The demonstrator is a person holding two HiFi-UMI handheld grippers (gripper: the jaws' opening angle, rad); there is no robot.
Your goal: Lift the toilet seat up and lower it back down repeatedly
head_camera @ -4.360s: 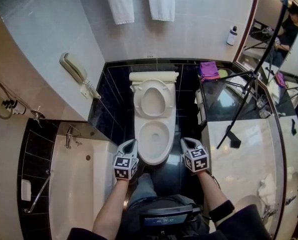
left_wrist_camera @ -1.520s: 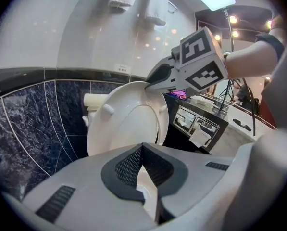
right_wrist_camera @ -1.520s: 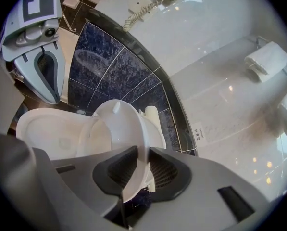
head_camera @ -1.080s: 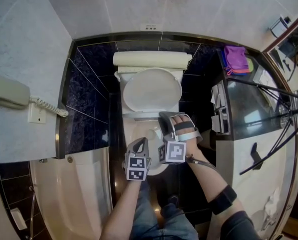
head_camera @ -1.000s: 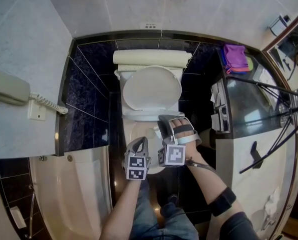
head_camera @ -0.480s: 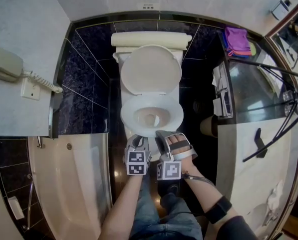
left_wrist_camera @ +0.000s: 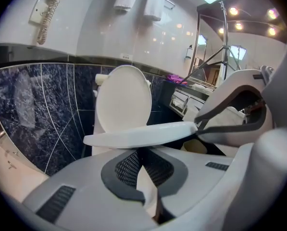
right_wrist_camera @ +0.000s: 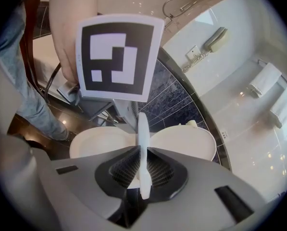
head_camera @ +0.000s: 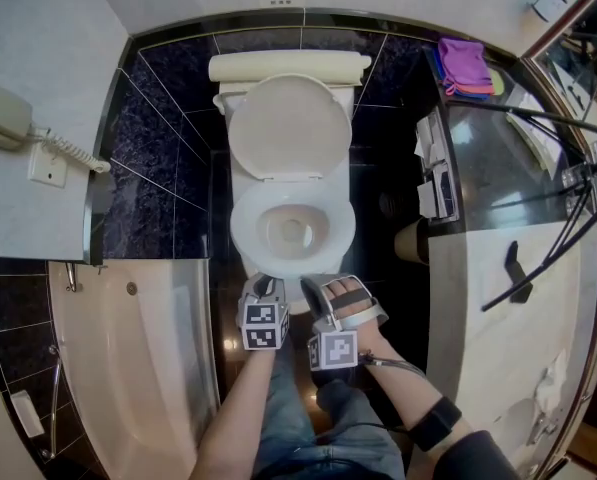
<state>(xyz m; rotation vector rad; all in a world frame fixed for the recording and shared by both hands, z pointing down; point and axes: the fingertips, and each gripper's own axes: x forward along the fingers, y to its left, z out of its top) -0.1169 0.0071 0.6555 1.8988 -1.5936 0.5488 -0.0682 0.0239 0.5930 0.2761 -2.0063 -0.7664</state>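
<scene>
A small bathroom, dark veined wall tiles (head_camera: 158,168) behind the toilet and pale walls above them. The toilet seat (head_camera: 246,236) is down low over the bowl and close to level, while the lid (head_camera: 289,128) stands up against the tank (head_camera: 288,65). From where I stand I can't say whether the seat rests on the rim.

The right gripper (head_camera: 313,290) has the seat's front edge. Its jaws have just been closing, the thin white rim sits between the ribbed pads, and they press on it from both sides. The left gripper (head_camera: 263,286) sits just beside it at the front of the bowl, a little under the seat's edge, its jaws drawn together with nothing in them. The person stands right at the toilet's front with both forearms reaching forward.

To the left lies a white bathtub (head_camera: 128,368), and above it a beige wall phone (head_camera: 3,118) with a coiled cord. To the right is a pale vanity counter (head_camera: 498,308), a toilet paper roll (head_camera: 410,240) under its edge, and a purple cloth (head_camera: 465,63) folded on the dark ledge in the far corner.
</scene>
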